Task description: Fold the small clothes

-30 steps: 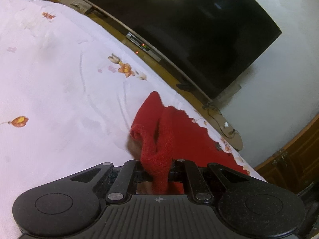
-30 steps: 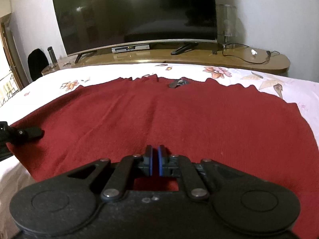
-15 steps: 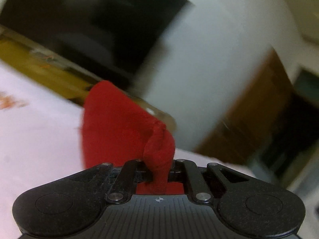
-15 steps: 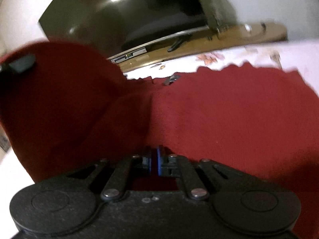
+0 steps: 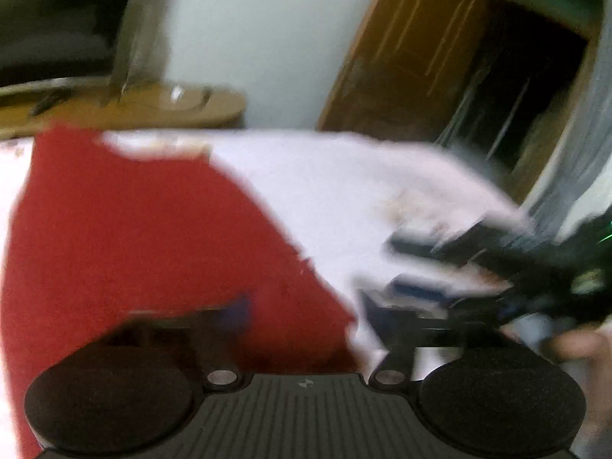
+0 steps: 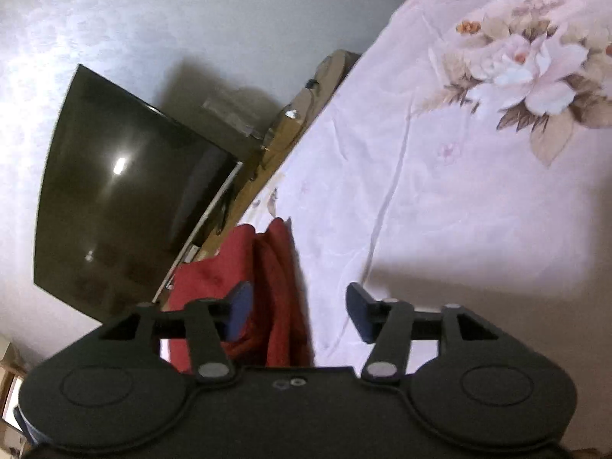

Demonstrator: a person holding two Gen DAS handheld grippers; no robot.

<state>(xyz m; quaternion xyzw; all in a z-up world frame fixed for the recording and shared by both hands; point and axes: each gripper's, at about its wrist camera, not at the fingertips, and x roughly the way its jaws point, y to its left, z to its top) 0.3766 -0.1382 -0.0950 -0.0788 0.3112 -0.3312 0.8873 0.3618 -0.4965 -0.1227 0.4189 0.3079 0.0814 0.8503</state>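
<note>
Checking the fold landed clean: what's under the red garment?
The red garment lies on the floral bedsheet, which shows bare beside it. Anything beneath the cloth itself is covered. Both claws, left and right, are open.

In the right wrist view, the cloth (image 6: 264,267) lies on the bed sheet (image 6: 440,210) at twelve o'clock, the television (image 6: 126,191) beyond it at ten o'clock.

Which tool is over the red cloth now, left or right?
The left tool: red cloth fills most of the gap between its open fingers. The right tool, also open, frames mostly bedsheet, with the cloth by its left finger.
</note>
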